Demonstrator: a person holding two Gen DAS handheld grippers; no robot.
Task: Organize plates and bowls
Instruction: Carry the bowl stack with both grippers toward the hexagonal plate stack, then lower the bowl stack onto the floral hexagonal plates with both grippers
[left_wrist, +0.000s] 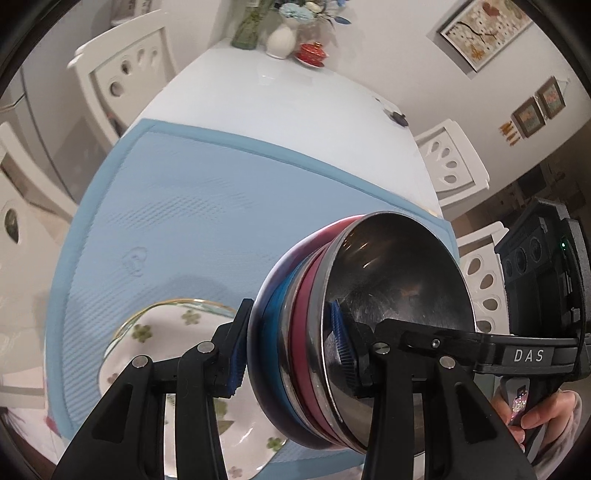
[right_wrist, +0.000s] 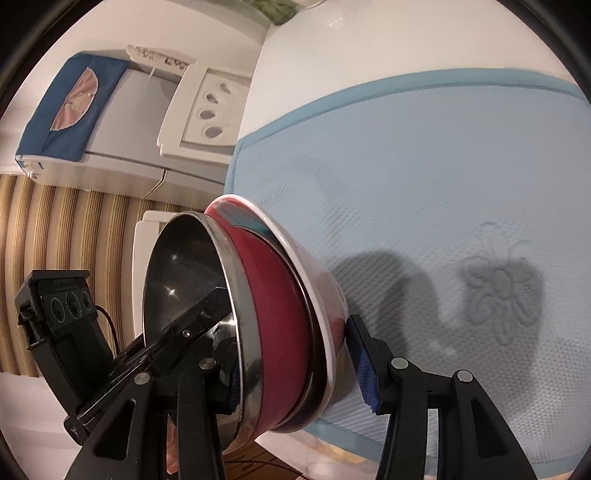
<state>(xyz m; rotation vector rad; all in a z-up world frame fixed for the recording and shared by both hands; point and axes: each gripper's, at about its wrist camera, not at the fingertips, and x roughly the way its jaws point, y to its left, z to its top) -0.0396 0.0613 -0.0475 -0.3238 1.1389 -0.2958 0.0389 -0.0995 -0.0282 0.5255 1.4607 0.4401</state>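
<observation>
A nested stack of steel bowls (left_wrist: 306, 354) with red and blue outsides hangs tilted on its side above the light blue mat (left_wrist: 207, 206). My left gripper (left_wrist: 288, 354) clamps the stack, one pad on the outer bowl's base, one inside the top steel bowl. My right gripper (right_wrist: 295, 373) also spans the stack (right_wrist: 280, 332), its left pad inside the bowl; its right pad (right_wrist: 364, 369) sits close to the outer bowl's base, and contact is unclear. A white plate with green flowers (left_wrist: 147, 354) lies on the mat below my left gripper.
The mat covers a white table (left_wrist: 295, 103) with vases and a red lidded cup (left_wrist: 313, 52) at its far end. White chairs (left_wrist: 122, 70) stand around the table. The table's near edge (right_wrist: 295, 454) lies just below the stack in the right wrist view.
</observation>
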